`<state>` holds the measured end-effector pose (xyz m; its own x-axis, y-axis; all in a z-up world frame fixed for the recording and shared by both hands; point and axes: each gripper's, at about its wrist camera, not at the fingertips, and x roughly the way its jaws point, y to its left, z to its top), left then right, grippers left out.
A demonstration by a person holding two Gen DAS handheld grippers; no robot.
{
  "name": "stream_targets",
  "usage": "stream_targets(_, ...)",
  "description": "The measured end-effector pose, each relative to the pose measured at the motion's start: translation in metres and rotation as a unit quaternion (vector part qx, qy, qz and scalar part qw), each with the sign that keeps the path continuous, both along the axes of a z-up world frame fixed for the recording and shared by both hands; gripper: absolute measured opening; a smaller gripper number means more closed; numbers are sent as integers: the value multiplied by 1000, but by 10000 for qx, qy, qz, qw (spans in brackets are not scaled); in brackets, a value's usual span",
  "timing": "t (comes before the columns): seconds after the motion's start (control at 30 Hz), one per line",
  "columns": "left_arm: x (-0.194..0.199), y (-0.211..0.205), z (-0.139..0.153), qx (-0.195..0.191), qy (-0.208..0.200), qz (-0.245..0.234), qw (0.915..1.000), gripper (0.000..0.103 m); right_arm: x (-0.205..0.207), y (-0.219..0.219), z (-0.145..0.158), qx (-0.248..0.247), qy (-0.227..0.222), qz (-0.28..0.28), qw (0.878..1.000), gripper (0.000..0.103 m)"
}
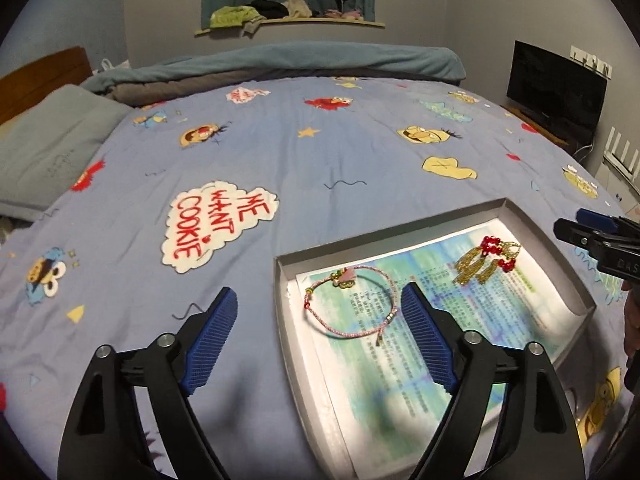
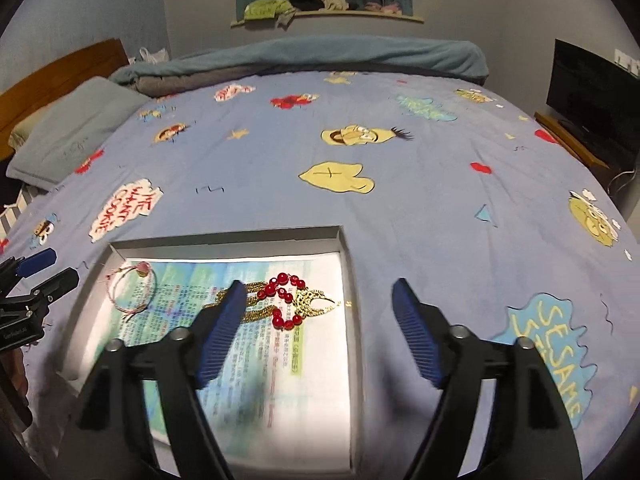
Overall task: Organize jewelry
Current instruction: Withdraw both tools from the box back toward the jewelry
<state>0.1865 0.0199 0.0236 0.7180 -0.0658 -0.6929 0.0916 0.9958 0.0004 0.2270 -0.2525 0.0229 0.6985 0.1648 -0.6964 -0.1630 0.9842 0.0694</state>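
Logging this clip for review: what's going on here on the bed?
A person with a gripper in each hand is sorting jewelry into a shallow grey box on the bed. A pink cord bracelet and a gold chain piece with red beads lie on the printed paper lining it. The left gripper and right gripper are open, holding nothing.
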Motion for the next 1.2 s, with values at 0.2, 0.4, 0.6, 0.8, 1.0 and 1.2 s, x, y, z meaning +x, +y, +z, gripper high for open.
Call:
stream_targets(0.2,-23,-7,15,73,-44,-53,10000,91,-33,-13,21,174,-207,-69,9996,97)
stream_targets(0.4,-51,-7,24,55,-46,-86,9999,92,-65,-20,29,156,-273,-84,9995,97)
stream_targets(0.6,-83,1,24,41,-61,-62,10000,92,-96,-24,27,54,-283,-44,9996,97)
stream_targets(0.8,-110,10,15,31,-7,-45,10000,93,-122,-19,20,-147,-283,62,9995,97)
stream_targets(1.0,-134,12,4,111,-19,-57,9999,93,-141,-11,7,-232,-260,211,9992,97)
stream_targets(1.2,-154,10,-19,261,150,-136,9995,93,-160,1,-14,-298,-147,447,9984,97)
